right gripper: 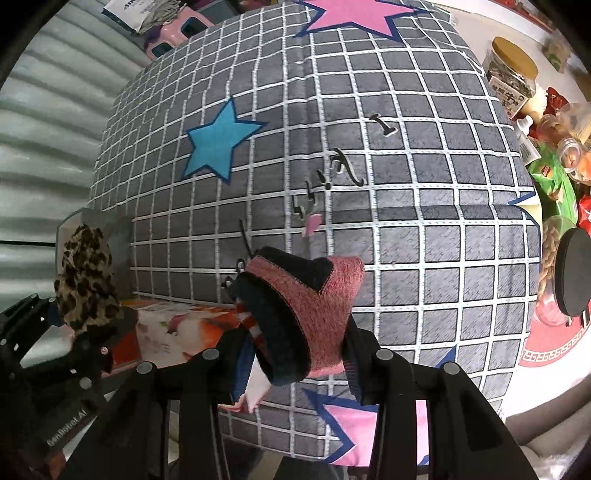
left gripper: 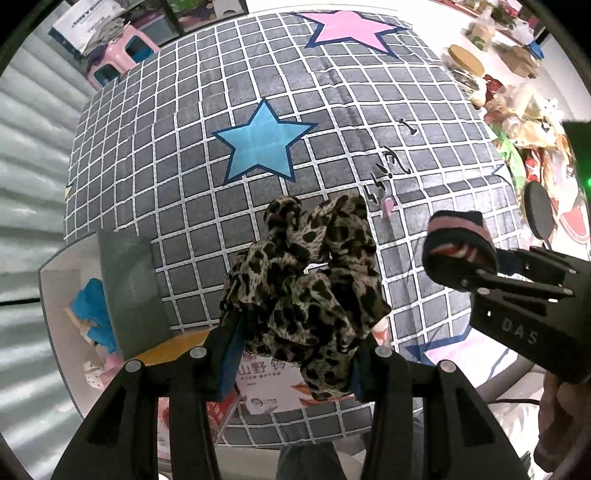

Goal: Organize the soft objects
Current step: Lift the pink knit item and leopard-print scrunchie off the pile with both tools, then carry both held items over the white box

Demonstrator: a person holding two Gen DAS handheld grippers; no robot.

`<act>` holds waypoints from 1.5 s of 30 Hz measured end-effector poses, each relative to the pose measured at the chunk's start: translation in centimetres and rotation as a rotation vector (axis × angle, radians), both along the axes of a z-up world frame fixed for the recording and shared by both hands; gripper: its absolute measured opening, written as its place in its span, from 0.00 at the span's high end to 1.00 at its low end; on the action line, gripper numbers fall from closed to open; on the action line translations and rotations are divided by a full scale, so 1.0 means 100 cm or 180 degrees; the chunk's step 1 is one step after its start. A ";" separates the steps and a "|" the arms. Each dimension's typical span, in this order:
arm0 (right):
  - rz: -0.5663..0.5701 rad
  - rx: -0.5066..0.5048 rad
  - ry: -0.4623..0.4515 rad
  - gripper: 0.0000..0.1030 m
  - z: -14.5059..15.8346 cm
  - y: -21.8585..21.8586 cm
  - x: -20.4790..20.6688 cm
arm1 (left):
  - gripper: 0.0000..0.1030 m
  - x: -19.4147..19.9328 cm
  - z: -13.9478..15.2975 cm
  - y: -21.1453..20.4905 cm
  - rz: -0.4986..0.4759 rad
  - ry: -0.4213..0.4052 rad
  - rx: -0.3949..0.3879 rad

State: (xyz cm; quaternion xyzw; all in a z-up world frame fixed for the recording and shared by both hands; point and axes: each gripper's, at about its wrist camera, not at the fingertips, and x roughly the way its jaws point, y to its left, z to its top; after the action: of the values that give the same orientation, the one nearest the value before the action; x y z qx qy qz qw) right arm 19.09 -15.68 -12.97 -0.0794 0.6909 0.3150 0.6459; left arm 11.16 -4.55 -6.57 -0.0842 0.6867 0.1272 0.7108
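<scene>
While both my grippers hang above the grid blanket (left gripper: 332,122), my left gripper (left gripper: 295,354) pinches a leopard-print scrunchie (left gripper: 306,280), jaws partly closed on it. My right gripper (right gripper: 299,354) clamps a pink-and-navy sock (right gripper: 306,306), jaws narrow. Just off the blanket's near-left edge sits a grey bin (left gripper: 129,288). Farther, a blue star (left gripper: 260,142); beyond it, a pink star (left gripper: 351,27).

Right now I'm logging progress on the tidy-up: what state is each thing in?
left gripper: shut on the leopard-print scrunchie.
leopard-print scrunchie: bunched, lifted off the checked mat.
right gripper: shut on the pink and black sock.
pink and black sock: folded over, held above the mat.
checked mat: spread flat.
jar with the wooden lid: lid on.
</scene>
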 end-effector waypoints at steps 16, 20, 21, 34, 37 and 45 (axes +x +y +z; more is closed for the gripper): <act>0.0019 -0.0005 -0.0053 0.58 0.025 0.012 -0.061 | 0.52 -0.066 0.016 -0.010 -0.0450 -0.0118 -0.0253; 0.0051 0.0001 -0.0060 0.58 0.034 0.014 -0.078 | 0.52 -0.089 0.023 -0.009 -0.0532 -0.0165 -0.0304; 0.0061 0.0006 -0.0060 0.58 0.036 0.015 -0.083 | 0.52 -0.096 0.025 -0.007 -0.0546 -0.0175 -0.0309; 0.0442 0.0080 -0.0117 0.58 0.057 0.055 -0.153 | 0.52 -0.170 0.042 0.032 -0.0384 -0.0330 -0.0296; 0.0574 0.0112 -0.0160 0.58 0.065 0.069 -0.167 | 0.52 -0.185 0.046 0.048 -0.0253 -0.0370 -0.0277; 0.0984 0.0224 -0.0343 0.58 0.091 0.118 -0.200 | 0.52 -0.229 0.049 0.104 0.0306 -0.0480 -0.0231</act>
State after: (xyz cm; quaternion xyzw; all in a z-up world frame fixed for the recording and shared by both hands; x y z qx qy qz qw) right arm -0.89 -3.88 -3.90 -0.1789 0.6233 0.4299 0.6282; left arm -11.79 5.86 -1.68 -0.1520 0.6306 0.1295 0.7500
